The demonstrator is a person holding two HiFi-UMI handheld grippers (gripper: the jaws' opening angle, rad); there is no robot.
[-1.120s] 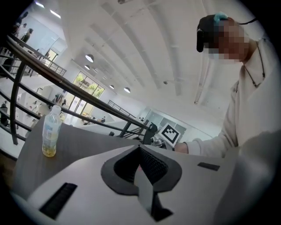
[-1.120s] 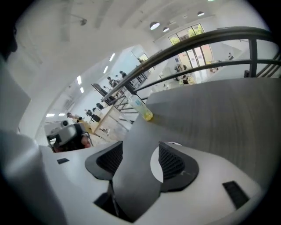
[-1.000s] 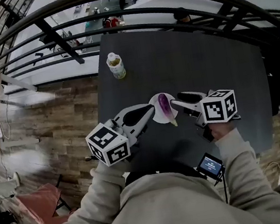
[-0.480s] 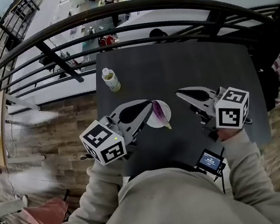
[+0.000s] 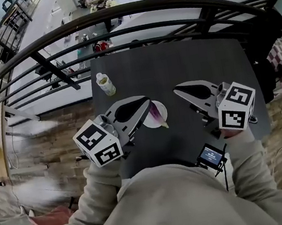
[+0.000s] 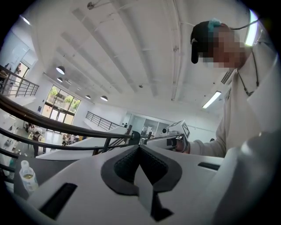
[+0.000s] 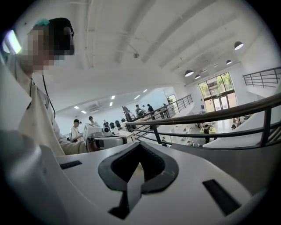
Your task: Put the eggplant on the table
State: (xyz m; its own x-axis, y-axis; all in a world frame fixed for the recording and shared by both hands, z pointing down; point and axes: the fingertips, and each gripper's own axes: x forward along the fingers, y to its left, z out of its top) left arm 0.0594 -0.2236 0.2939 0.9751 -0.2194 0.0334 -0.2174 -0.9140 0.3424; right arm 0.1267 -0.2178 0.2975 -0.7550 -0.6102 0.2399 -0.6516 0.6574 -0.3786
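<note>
A purple eggplant point(image 5: 155, 112) lies on a small white plate point(image 5: 162, 116) near the front of the black table point(image 5: 197, 64). My left gripper point(image 5: 149, 101) hangs above the plate's left edge, shut with nothing between its pads point(image 6: 139, 146). My right gripper point(image 5: 174, 89) is held to the right of the plate, apart from the eggplant, also shut and empty point(image 7: 140, 143). Both point level, away from the table top. Each gripper view shows the other gripper across from it, not the eggplant.
A small bottle point(image 5: 106, 83) of yellowish liquid stands at the table's far left and shows again point(image 6: 27, 175) in the left gripper view. A black railing point(image 5: 168, 11) curves beyond the table. A small screen device point(image 5: 211, 155) hangs at the person's waist.
Both grippers have risen off the table. The right one has drawn away to the right of the eggplant and its jaws have closed. The eggplant stays on the plate.
</note>
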